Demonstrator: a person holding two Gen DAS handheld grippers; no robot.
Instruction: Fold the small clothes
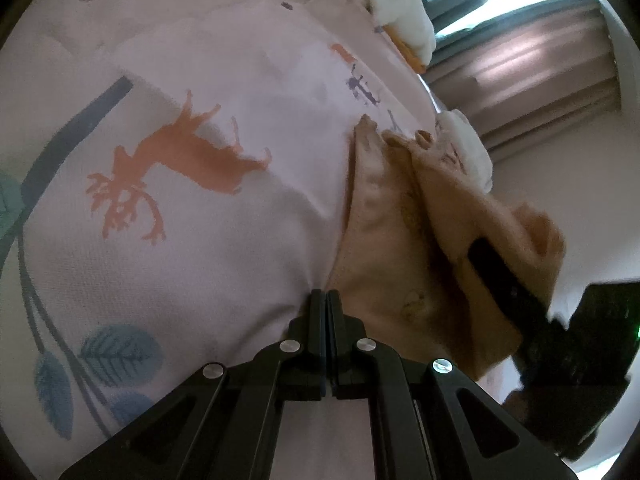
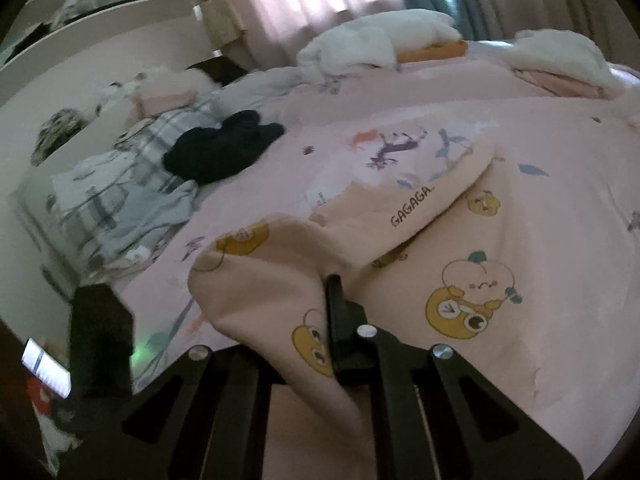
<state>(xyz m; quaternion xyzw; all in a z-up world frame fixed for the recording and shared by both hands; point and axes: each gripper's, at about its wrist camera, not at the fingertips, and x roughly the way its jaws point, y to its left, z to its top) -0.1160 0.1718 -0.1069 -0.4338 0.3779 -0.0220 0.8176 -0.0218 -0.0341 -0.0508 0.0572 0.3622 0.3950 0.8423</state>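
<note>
Right wrist view: right gripper [image 2: 326, 320] is clamped on the peach cartoon-print cotton garment [image 2: 440, 264]; left gripper [image 1: 325, 312], at nine o'clock, pinches its edge; both should pull evenly.

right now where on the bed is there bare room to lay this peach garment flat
Bare sheet lies beyond the peach garment, between the dark clothes heap and the white pillows, and on the deer print by the left gripper. The plaid pile at the bed's edge is crowded.

1 peach garment [image 2: 420, 240] w/ cartoon print, 1 dark garment [image 2: 224, 148], 1 grey-plaid heap [image 2: 132, 200], 2 white fluffy pillows [image 2: 380, 36], 1 pink bed [image 2: 560, 140], 2 grippers [image 1: 325, 300].
</note>
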